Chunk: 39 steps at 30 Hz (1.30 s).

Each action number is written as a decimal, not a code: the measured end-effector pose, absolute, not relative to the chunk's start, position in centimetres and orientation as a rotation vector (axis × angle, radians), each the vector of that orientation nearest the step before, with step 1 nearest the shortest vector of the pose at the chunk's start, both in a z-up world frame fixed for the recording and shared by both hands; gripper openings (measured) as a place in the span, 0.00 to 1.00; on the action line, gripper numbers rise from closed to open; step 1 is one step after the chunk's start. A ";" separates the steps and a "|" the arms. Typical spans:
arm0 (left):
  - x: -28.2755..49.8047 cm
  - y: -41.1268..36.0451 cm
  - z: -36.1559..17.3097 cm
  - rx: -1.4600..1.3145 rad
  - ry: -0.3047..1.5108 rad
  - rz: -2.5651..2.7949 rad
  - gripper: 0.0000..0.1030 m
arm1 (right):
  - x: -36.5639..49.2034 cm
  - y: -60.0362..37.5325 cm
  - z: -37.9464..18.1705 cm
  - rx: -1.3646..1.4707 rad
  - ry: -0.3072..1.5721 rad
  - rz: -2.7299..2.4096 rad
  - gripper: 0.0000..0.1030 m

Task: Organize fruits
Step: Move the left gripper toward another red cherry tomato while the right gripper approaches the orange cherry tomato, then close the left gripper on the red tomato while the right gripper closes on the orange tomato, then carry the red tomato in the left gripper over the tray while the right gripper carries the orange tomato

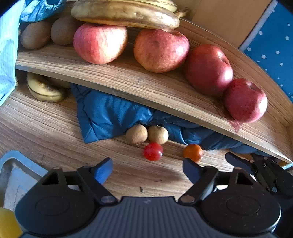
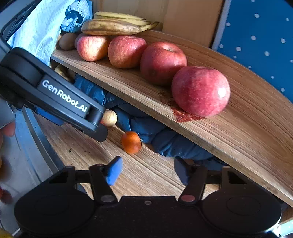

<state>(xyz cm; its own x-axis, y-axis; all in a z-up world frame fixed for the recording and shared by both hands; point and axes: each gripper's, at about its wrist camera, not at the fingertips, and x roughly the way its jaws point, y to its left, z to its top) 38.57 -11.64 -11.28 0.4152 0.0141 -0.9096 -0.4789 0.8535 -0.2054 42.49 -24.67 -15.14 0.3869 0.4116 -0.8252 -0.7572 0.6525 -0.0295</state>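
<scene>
- The left gripper (image 1: 147, 172) has its jaws spread wide and empty, low over the desk (image 1: 45, 128), aimed at the small fruits under the shelf (image 1: 128, 82).
- The red tomato (image 1: 153, 151) lies just ahead, roughly on the centre line between the blue pads (image 1: 102, 172); it looks like the likely pick for this hand.
- Two longans (image 1: 147, 134) sit side by side right behind the tomato, at the edge of a blue cloth (image 1: 102, 115). Push in too far and they will roll, so I would stop as soon as the pads flank the tomato.
- The right gripper (image 2: 148, 171) is also spread and empty; the orange tomato (image 2: 131, 142) lies just ahead, a little left of its centre line, beside the cloth.
- The two grippers are close together here; moving one at a time would avoid a bump.
- Both tomatoes are round and smooth on bare wood: close slowly and lightly, pads level with the fruit's widest part, or it may squirt out or split.
- The shelf edge hangs low overhead, so keep low and draw back before lifting.
- On the shelf, four apples (image 1: 161, 50) stand in a row, with bananas (image 1: 126, 13) and kiwis (image 1: 36, 34) at the far end; another banana (image 1: 44, 88) lies beneath.
</scene>
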 end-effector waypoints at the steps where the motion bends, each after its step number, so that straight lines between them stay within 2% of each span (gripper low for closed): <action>1: 38.7 -11.6 -11.3 -0.478 1.107 0.327 0.79 | 42.6 -24.6 -15.2 -0.439 0.896 0.779 0.54; 2: 38.8 -11.5 -11.3 -0.478 1.105 0.328 0.78 | 42.7 -24.4 -15.3 -0.435 0.895 0.789 0.53; 7: 39.4 -11.1 -11.6 -0.488 1.137 0.319 0.61 | 43.0 -24.0 -15.7 -0.427 0.911 0.799 0.49; 11: 39.5 -10.6 -11.7 -0.493 1.130 0.312 0.57 | 43.1 -23.8 -15.8 -0.421 0.909 0.805 0.46; 16: 39.8 -10.5 -11.8 -0.494 1.128 0.303 0.45 | 43.6 -23.4 -16.0 -0.394 0.918 0.817 0.42; 27: 40.2 -11.0 -12.2 -0.494 1.125 0.303 0.27 | 43.6 -22.4 -16.1 -0.383 0.911 0.838 0.28; 39: 38.9 -11.8 -11.8 -0.457 1.129 0.292 0.25 | 42.3 -23.8 -15.2 -0.365 0.912 0.830 0.27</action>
